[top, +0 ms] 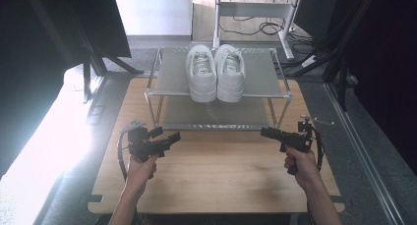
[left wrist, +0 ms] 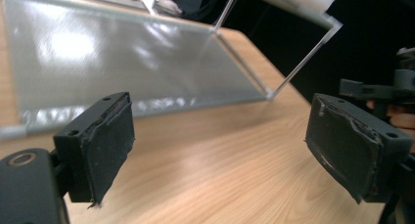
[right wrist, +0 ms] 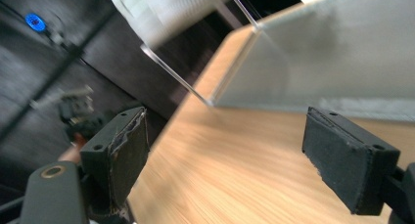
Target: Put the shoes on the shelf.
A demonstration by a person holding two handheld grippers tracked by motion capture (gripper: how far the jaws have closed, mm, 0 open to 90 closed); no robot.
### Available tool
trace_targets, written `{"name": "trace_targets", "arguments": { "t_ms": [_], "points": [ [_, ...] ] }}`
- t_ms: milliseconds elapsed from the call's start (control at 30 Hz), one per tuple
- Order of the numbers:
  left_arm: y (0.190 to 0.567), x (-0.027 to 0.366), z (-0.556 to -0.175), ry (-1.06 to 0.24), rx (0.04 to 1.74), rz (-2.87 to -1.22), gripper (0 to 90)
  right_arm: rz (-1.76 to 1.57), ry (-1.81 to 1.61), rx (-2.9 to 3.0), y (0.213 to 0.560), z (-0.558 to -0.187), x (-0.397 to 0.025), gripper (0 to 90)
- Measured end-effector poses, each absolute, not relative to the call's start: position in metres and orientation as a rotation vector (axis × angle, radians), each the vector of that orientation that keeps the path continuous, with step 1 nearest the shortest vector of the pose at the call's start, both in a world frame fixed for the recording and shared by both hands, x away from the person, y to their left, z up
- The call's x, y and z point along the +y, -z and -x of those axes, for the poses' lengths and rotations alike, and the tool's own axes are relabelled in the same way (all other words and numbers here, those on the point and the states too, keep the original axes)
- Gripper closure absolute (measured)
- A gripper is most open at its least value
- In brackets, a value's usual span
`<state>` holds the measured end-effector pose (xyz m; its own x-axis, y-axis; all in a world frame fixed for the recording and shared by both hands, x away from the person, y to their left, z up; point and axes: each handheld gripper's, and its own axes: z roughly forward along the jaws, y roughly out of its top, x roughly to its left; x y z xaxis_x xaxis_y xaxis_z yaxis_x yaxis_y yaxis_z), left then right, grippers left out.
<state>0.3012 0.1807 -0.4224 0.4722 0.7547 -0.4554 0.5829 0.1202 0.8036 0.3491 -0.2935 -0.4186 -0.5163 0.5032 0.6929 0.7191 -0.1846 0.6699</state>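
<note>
Two white shoes (top: 215, 72) sit side by side, touching, on the top shelf of a small metal rack (top: 169, 77) at the far end of a wooden table (top: 216, 181). Heels face the person; toes point away. Lower shelf (left wrist: 122, 62) of the rack is bare mesh, resting just above the tabletop.

Left gripper (top: 169, 138) is held over the table in front of the rack's left leg, angled inward toward the centre. Its own camera shows both pads (left wrist: 105, 141) spread wide with nothing between them, wood grain and the lower shelf beyond.

Right gripper (top: 268, 132) is held in front of the rack's right leg, pointing left toward the other gripper. Its jaws also stand wide apart and grip nothing; one pad (right wrist: 125, 150) is frayed along the edge. That view is tilted and slightly blurred.

Both grippers are near the rack, well apart from each other and below the level of the shoes. Neither touches rack or shoes.
</note>
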Motion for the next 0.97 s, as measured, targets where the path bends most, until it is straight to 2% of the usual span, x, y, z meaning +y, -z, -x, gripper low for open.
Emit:
{"name": "trace_targets", "arguments": {
  "t_ms": [400, 667, 767, 833, 967],
  "points": [
    [0.48, 0.181, -0.28, -0.246, 1.286, -1.709, 5.0, 1.55, 1.517, -2.353, 0.462, -0.325, -0.299, 13.9],
    [0.516, 0.163, -0.276, -0.395, 1.341, -1.943, 1.4, 1.513, 1.265, -2.689, 0.501, -0.318, -0.293, 9.2],
    [0.521, 0.153, -0.277, -0.44, 1.329, -2.053, 0.0, 1.481, 1.203, -2.818, 0.515, -0.315, -0.289, 0.7],
    [0.522, 0.147, -0.277, -0.474, 1.323, -2.098, 0.0, 1.456, 1.172, -2.887, 0.517, -0.312, -0.286, 0.0],
    [0.522, 0.146, -0.278, -0.465, 1.332, -2.093, 0.0, 1.456, 1.185, -2.922, 0.52, -0.31, -0.282, 0.0]
  ]
}}
